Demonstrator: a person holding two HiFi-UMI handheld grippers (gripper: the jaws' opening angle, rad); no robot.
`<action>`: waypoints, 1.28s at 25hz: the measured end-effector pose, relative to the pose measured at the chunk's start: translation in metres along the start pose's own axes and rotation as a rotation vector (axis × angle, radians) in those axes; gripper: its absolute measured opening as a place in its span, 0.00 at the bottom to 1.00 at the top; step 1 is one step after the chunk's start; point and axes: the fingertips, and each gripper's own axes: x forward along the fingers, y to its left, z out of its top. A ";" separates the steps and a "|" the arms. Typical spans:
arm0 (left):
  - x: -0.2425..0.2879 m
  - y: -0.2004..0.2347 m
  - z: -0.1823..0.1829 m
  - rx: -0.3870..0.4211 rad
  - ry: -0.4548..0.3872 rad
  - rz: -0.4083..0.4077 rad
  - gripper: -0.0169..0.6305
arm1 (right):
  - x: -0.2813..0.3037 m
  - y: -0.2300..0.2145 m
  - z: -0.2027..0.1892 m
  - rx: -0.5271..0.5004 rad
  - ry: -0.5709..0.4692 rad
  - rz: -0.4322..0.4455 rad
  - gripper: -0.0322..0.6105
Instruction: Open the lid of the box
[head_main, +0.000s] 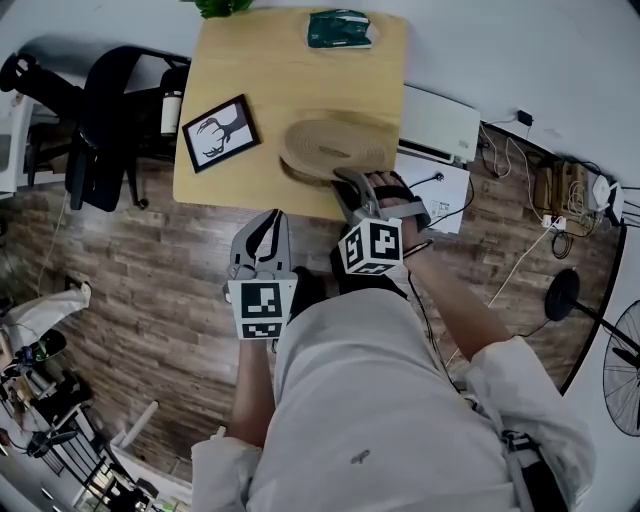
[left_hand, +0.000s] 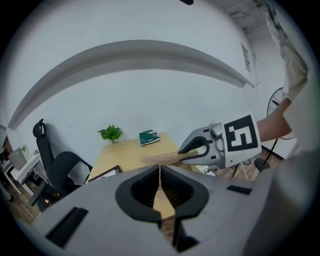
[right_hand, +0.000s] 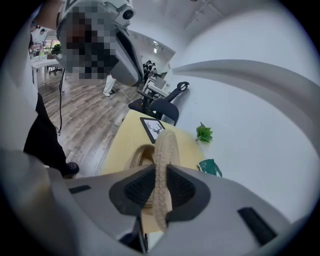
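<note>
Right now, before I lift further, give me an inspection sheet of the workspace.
Surface: wooden table, on a plank floor.
Job's things: woven lid tilted up off the woven box.
Clutter: picture frame, green packet, small plant.
Grippers: right claw shut on the lid's rim; left claw shut, empty, short of the table.
Cables: loose cords on the floor right of the table.
Surroundings: office chair left; white unit and fan right.
</note>
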 end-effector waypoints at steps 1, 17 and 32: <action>0.001 -0.002 0.002 0.003 -0.004 -0.001 0.04 | -0.002 -0.003 -0.002 0.009 -0.003 -0.006 0.16; 0.007 -0.017 0.024 0.025 -0.040 -0.022 0.04 | -0.045 -0.052 -0.014 0.257 -0.090 -0.076 0.16; 0.016 -0.009 0.044 0.007 -0.093 -0.063 0.04 | -0.085 -0.084 -0.030 0.642 -0.188 -0.122 0.15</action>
